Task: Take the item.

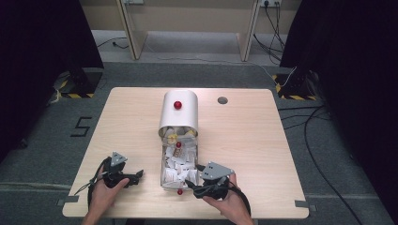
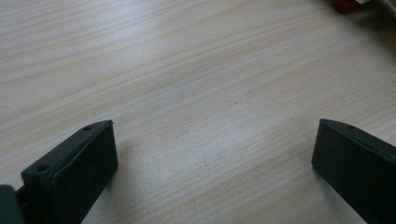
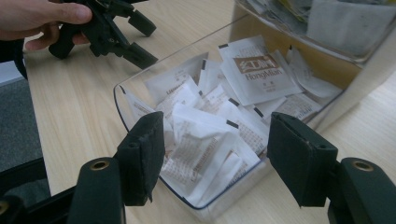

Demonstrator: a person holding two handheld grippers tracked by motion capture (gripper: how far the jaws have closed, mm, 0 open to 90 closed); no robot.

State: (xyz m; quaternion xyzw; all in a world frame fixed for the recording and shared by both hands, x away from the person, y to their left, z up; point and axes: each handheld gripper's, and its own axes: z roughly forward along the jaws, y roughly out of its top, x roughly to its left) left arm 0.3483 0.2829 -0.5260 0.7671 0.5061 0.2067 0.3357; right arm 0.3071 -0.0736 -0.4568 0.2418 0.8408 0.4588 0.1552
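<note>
**Sachet tray open, nothing picked yet**

Grey carpet, dark curtains at both sides, and a pale wooden desk (image 1: pixel 244 136) in the middle of the room. At the desk's centre stands a white dispenser box (image 1: pixel 179 111) with a red knob (image 1: pixel 177 104); its clear tray (image 3: pixel 140 81) reaches toward six o'clock and is heaped with white sachets (image 3: pixel 219 126).

The right gripper (image 1: pixel 197 183) sits at about five o'clock, right at the tray's near end. In the right gripper view its fingers (image 3: pixel 140 156) are spread wide, framing the tray's rounded rim and the packets inside, and they hold nothing. The left gripper (image 1: pixel 133 176) waits at seven o'clock, beside the tray but apart from it; its fingers (image 2: pixel 77 170) are also wide apart, over bare wood, empty.

As I read it, the job is taking a sachet out of the tray. The tray already lies open and the right gripper is lined up; the reach in, the pinch and the lift all remain.
</note>
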